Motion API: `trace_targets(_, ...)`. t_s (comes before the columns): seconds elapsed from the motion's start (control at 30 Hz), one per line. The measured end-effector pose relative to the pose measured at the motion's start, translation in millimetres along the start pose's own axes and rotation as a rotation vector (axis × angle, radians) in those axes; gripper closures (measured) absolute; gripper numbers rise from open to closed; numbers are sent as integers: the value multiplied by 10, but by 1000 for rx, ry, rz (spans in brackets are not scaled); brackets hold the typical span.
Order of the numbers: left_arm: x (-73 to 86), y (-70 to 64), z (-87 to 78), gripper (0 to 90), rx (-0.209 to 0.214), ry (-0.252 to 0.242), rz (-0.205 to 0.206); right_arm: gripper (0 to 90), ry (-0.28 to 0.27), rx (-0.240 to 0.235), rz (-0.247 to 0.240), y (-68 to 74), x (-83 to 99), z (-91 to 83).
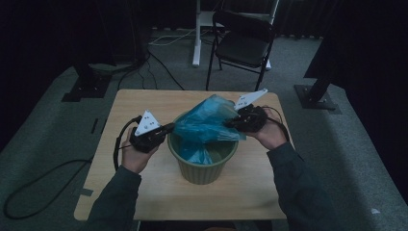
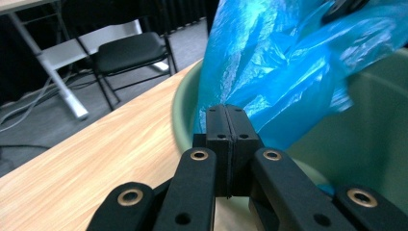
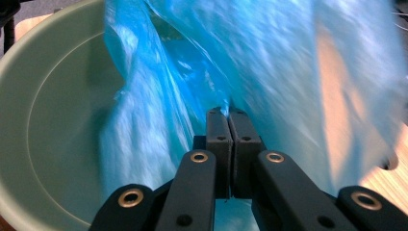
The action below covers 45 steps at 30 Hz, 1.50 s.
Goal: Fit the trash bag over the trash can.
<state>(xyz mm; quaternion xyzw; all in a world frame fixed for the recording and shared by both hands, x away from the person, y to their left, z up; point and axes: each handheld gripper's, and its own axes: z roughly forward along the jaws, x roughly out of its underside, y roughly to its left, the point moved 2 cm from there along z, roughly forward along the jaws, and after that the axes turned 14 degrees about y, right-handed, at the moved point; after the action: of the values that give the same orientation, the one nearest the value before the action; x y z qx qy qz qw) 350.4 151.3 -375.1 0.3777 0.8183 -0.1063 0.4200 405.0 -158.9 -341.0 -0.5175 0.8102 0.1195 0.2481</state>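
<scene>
A pale green bucket (image 1: 204, 168) stands in the middle of the wooden table (image 1: 139, 103). A thin blue plastic bag (image 1: 207, 120) is stretched over its mouth, its lower part hanging inside. My left gripper (image 1: 169, 127) is at the bucket's left rim, shut on the bag's left edge; in the left gripper view its jaws (image 2: 226, 118) press together against the blue bag (image 2: 284, 62) beside the bucket rim (image 2: 180, 110). My right gripper (image 1: 232, 122) is at the right rim, shut on the bag's other edge; its jaws (image 3: 226, 118) pinch the blue bag (image 3: 269, 57) above the bucket (image 3: 53, 110).
A black folding chair (image 1: 243, 41) and a white table leg (image 1: 196, 33) stand on the grey carpet beyond the table. Cables trail on the floor at the left (image 1: 43, 178). Bare table lies around the bucket on every side.
</scene>
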Motion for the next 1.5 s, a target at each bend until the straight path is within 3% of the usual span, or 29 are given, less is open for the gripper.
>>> trace_targets(0.17, 83, 77, -46, 896, -11, -3, -35, 893, 12, 42, 40, -74, 59, -42)
trace_targets(0.33, 177, 145, -73, 896, -1, -6, -66, 893, 3, 31, 53, -105, 135, -86)
trace_targets(0.43, 221, 168, -78, 895, -5, -2, -85, 895, 15, 48, 54, -98, 160, -91)
trace_targets(0.67, 256, 163, -82, 894, 4, 0, -91, 898, -10, 23, 71, -108, 220, -129)
trace_targets(0.77, 241, 133, -74, 888, 12, -2, -75, 894, -30, 2, 48, -76, 210, -138)
trace_targets(0.87, 232, 120, -68, 883, 13, -4, -70, 842, -36, 9, 45, -63, 193, -151)
trace_targets(0.97, 219, 108, -62, 874, 18, -7, -68, 757, -80, -5, 39, -41, 142, -191)
trace_targets(1.13, 218, 108, -60, 869, 19, -7, -70, 684, -82, -3, 31, -27, 121, -167)
trace_targets(1.27, 220, 112, -60, 862, 16, -2, -69, 652, -80, 7, 38, -51, 127, -152)
trace_targets(1.5, 218, 116, -62, 855, 10, -7, -74, 600, -148, 40, 51, -108, 103, -262)
